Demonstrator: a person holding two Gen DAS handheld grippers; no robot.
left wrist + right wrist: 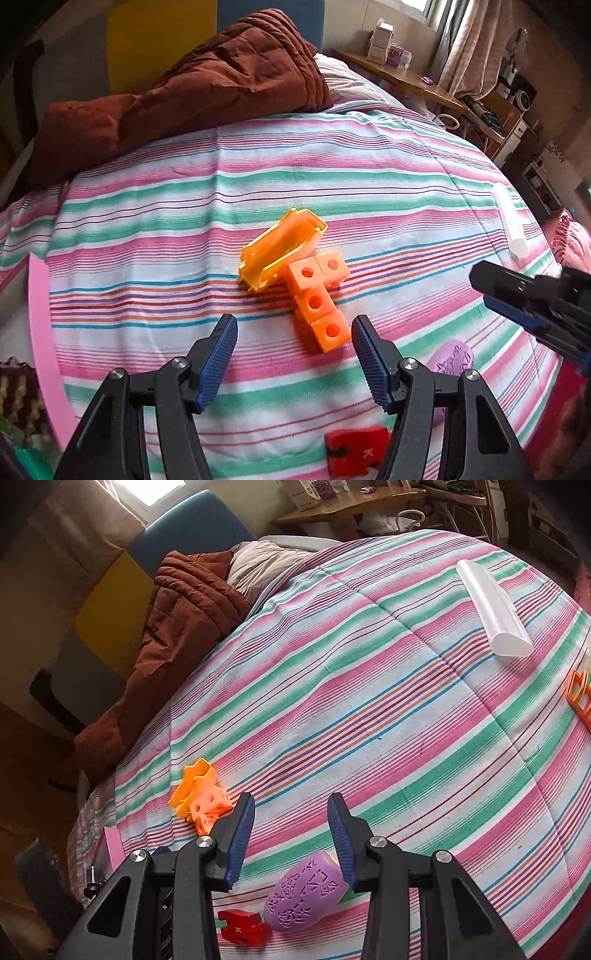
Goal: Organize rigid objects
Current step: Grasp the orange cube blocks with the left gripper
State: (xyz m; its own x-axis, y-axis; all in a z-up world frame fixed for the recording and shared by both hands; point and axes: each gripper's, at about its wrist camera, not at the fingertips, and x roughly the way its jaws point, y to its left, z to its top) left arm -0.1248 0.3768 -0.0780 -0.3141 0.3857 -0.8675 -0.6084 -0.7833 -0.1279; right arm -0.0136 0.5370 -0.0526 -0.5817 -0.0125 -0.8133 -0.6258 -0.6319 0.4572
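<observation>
Nearest the left wrist camera, the left gripper (294,334) hangs over the striped bedspread (184,206) with its blue-padded fingers spread wide and nothing between them. Low between its arms lies a small red plastic block marked with a white K (356,452), and just right of it a lilac oval plastic piece with embossed patterns (452,360) peeks out behind the right finger. Just beyond the fingertips sits an orange L-shaped row of four joined plastic cubes with round holes (317,299), touching a yellow-orange hollow plastic shell (279,249) behind it. The right gripper (291,814) is likewise spread and empty, hovering above the lilac piece (304,893), with the red block (242,928) beside that. Farther off, a translucent white plastic half-cylinder (493,609) rests on the spread, well apart from the others, and an orange plastic frame (580,698) shows at the right edge. A rumpled brown quilt (192,88) lies at the far end.
</observation>
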